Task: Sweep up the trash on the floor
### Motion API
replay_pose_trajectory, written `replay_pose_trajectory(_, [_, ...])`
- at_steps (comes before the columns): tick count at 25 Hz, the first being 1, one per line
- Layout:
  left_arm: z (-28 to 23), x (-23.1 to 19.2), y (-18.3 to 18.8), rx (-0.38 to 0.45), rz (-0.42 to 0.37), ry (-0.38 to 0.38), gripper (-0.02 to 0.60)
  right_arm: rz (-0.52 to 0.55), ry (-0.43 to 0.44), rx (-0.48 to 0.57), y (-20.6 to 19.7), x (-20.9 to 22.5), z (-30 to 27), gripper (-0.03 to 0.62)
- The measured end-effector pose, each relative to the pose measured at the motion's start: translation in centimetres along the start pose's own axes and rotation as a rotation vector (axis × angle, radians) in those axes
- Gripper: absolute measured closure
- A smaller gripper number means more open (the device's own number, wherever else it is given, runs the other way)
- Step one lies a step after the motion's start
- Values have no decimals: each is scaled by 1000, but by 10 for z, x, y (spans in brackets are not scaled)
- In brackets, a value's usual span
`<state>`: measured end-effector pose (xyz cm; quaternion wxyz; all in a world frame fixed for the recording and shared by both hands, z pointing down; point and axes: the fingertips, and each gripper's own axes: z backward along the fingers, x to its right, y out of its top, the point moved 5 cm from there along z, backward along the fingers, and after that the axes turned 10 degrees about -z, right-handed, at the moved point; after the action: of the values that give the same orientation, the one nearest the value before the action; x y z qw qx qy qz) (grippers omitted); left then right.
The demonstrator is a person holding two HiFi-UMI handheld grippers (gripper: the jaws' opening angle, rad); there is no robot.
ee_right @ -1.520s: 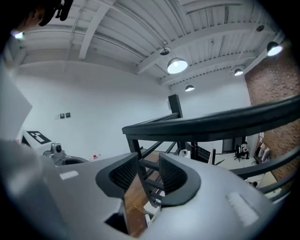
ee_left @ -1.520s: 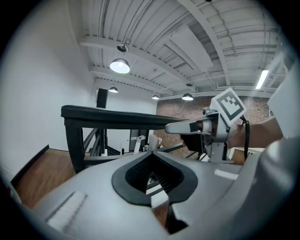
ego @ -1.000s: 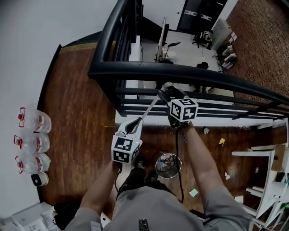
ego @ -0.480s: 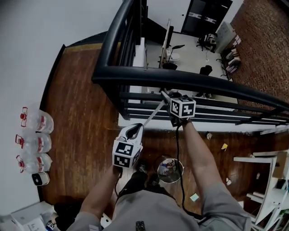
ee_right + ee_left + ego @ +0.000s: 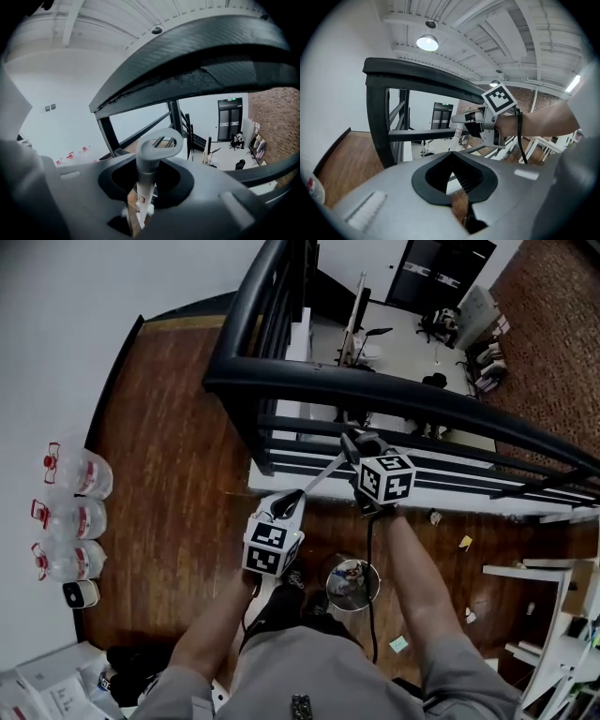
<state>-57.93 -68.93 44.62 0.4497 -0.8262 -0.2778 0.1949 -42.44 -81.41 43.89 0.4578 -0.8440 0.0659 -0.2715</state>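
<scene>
**RIGHT JAWS CLOSED ON HANDLE TOP**

The right gripper (image 5: 356, 442) had just narrowed its jaws from wide to a small gap, with the handle (image 5: 315, 481) between them. In the right gripper view the pads sat against the white shaft just below its grey loop (image 5: 158, 140). The grip was therefore judged made.

The left gripper (image 5: 284, 506) had its jaws fully together. In the head view the lower visible end of the handle met the front of this gripper. Whether it was pinched there or only rested on the housing could not be told. The sweeping end of the tool was hidden behind the grippers and the person's body.

Both grippers were held up beside the railing (image 5: 403, 395), above the floor (image 5: 169, 474).

The trash lay on the floor to the person's right: a yellow scrap (image 5: 466, 542) and a pale scrap (image 5: 401, 643), both well apart from the grippers. A bin (image 5: 328, 579) stood near the person's feet and already held waste.

With the handle top secured, the tool was judged ready for two-handed use. Sweeping had not yet begun. The next move called for lowering the tool's end to the floor and working toward the scraps. The loop sat close to the railing and could strike it.
</scene>
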Motion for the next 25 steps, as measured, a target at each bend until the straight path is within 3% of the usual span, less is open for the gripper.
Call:
replay_pose_trajectory(14, [16, 22, -9, 9, -4, -7, 575, 96, 44, 2, -10, -73, 48, 526])
replay_pose_trajectory(25, [6, 83, 4, 14, -82, -121, 575, 152, -96, 96, 30, -70, 150, 526])
